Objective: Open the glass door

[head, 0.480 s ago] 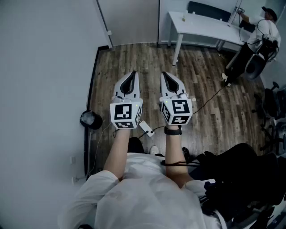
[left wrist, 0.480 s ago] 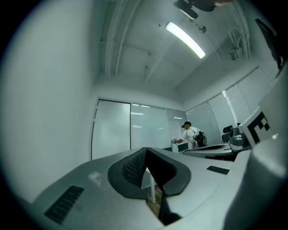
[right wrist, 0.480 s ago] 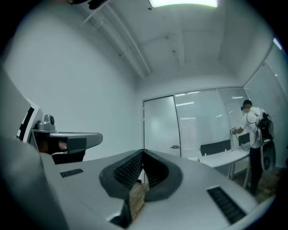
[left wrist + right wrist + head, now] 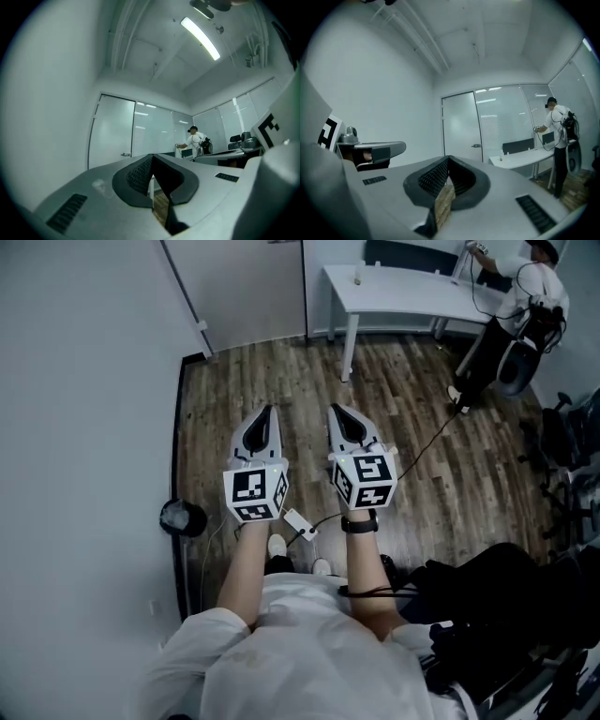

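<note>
**Approach phase: head view with both gripper views.** Nearest, the wearer's shoes (image 4: 277,545) stand on the wood floor (image 4: 281,390) beside a small white box (image 4: 298,521). Half a second earlier the box lay slightly higher in the view. A black round object (image 4: 183,517) at the left wall has likewise slid toward the near edge.

Beyond them the left gripper (image 4: 266,413) and right gripper (image 4: 335,412) are carried side by side, pointing ahead. Each is clenched on nothing: in its own view the jaws meet at the tip, with only floor showing behind.

Farther off, the glass door (image 4: 248,296) stands closed at the far left, where the floorboards end. A white desk (image 4: 403,287) and another person (image 4: 530,287) are to its right. Door and desk have drawn nearer and drifted left. The door handle (image 4: 476,146) sits by the door's right edge, well apart from either gripper.

Judged reading: the wearer is walking up to the door and nothing has been touched. The jaws would have to open before the handle could be taken.
</note>
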`<state>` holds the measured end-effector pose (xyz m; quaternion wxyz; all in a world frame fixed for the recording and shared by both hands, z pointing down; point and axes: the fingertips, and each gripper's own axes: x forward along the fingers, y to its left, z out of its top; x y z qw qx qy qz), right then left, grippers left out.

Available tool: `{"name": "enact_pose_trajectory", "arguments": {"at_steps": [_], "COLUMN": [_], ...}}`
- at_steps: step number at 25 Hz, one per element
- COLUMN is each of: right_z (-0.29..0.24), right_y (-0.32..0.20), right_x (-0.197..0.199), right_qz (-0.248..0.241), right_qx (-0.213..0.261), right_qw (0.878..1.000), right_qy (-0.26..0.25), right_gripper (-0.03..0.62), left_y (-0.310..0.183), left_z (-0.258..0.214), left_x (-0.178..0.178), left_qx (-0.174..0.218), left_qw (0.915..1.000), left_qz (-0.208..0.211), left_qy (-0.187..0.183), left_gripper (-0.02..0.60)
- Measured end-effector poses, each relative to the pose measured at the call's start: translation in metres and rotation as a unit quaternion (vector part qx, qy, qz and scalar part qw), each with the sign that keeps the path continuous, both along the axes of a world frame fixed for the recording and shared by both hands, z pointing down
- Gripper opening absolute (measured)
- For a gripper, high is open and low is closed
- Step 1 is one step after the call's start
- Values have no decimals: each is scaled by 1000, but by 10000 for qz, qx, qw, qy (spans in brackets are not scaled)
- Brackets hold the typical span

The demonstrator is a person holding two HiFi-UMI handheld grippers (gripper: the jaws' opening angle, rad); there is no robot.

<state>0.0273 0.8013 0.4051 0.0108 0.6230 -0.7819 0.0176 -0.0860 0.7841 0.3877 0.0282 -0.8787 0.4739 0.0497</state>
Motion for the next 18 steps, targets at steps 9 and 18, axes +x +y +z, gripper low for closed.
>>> {"name": "enact_pose_trajectory", "arguments": {"at_steps": [9,18], "right_z": [-5,-19], "right_y": [-70,-143], "right_x": [-49,-152], "right_qz": [-165,-426], "right_qx": [-106,264], "right_qw": [9998,9978], "right_qy": [64,433], "right_gripper": [2,2], "left_y": [-64,-133], "left_z": [-14,-12], "left_x": [-38,-146], "left_qx": [106,211], "left_qw": [9999,9982], "left_qz": [40,-353], "left_qy": [52,439], "left_gripper": [0,0]}}
